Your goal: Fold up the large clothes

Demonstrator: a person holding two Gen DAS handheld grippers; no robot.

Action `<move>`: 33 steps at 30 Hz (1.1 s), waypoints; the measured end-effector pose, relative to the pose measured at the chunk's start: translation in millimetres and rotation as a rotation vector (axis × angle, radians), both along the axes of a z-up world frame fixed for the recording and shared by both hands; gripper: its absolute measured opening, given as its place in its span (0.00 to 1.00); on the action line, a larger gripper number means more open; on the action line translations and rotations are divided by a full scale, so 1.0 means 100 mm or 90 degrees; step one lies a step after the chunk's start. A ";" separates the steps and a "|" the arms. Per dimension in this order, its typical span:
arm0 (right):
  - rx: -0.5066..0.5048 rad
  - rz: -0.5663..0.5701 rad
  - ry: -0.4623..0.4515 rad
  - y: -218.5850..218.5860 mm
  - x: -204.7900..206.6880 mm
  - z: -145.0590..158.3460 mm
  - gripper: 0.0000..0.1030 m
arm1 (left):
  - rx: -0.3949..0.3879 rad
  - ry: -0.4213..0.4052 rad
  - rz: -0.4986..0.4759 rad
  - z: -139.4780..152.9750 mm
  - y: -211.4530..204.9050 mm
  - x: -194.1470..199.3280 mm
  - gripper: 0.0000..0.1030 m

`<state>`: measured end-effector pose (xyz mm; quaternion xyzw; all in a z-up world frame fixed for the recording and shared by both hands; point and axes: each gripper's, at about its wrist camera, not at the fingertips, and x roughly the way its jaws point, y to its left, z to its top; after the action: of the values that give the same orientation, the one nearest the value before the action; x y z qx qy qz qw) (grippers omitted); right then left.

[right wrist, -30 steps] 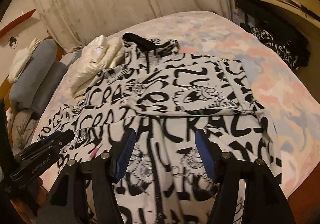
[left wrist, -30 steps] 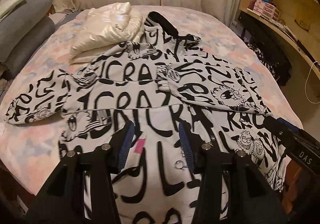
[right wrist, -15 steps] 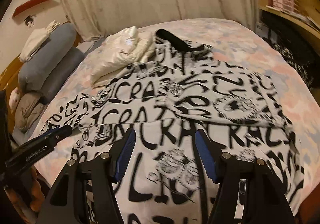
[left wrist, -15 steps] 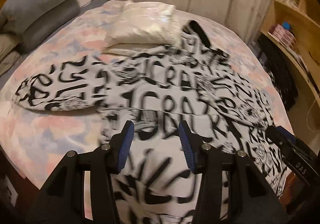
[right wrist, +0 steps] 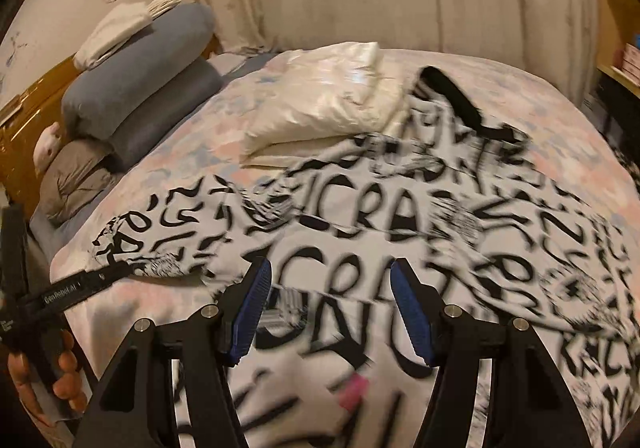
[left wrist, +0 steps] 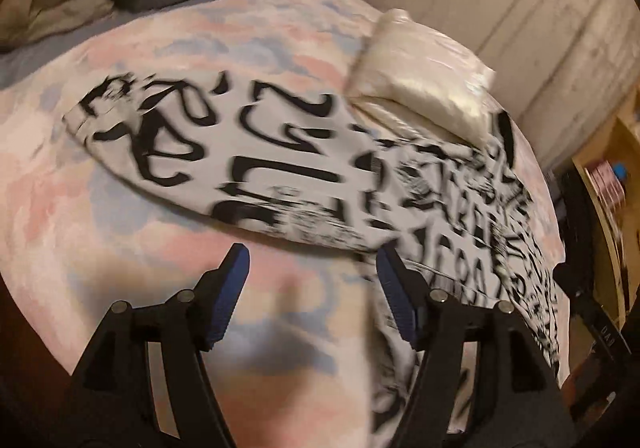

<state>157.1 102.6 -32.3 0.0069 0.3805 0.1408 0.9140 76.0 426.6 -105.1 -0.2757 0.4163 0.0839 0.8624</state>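
Note:
A white hoodie with black lettering lies spread on the bed, its left sleeve [left wrist: 280, 152] stretched out to the side and its body [right wrist: 360, 216] blurred by motion. My left gripper [left wrist: 311, 252] hovers over bare bedspread just in front of that sleeve. Its jaws are opening, with nothing between them. My right gripper [right wrist: 329, 264] stands open above the hoodie's body near the lower front, also holding nothing. The left gripper's finger [right wrist: 100, 280] and the hand [right wrist: 60, 380] that holds it show at the left of the right wrist view.
A folded shiny white garment [right wrist: 328, 104] lies behind the hoodie's shoulder, partly on it. Grey-blue pillows [right wrist: 140, 76] are stacked at the headboard on the left. Wooden shelves [left wrist: 608, 184] stand to the right. A curtain hangs behind the pastel bedspread [left wrist: 120, 248].
Both grippers swept to the left over the bed. The left one went from above the hoodie's hem to the bedspread by the left sleeve, and its jaws widened. The right gripper's jaws kept their gap.

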 end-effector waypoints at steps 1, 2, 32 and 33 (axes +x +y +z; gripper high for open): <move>0.002 0.007 0.001 0.11 0.08 -0.04 0.61 | -0.016 0.005 0.013 -0.12 0.15 0.02 0.62; 0.006 0.019 0.001 0.26 0.20 -0.08 0.61 | -0.028 0.008 0.022 -0.19 0.24 0.03 0.62; -0.036 0.122 0.139 1.97 1.51 -1.65 0.38 | -0.069 -0.010 0.213 -0.91 1.50 0.56 0.10; -0.037 0.121 0.139 1.97 1.52 -1.65 0.38 | -0.058 -0.017 0.212 -0.87 1.48 0.54 0.08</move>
<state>309.3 300.0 -197.1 -0.0401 0.4805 0.2142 0.8495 130.3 575.0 -192.2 -0.3805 0.3569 0.2030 0.8286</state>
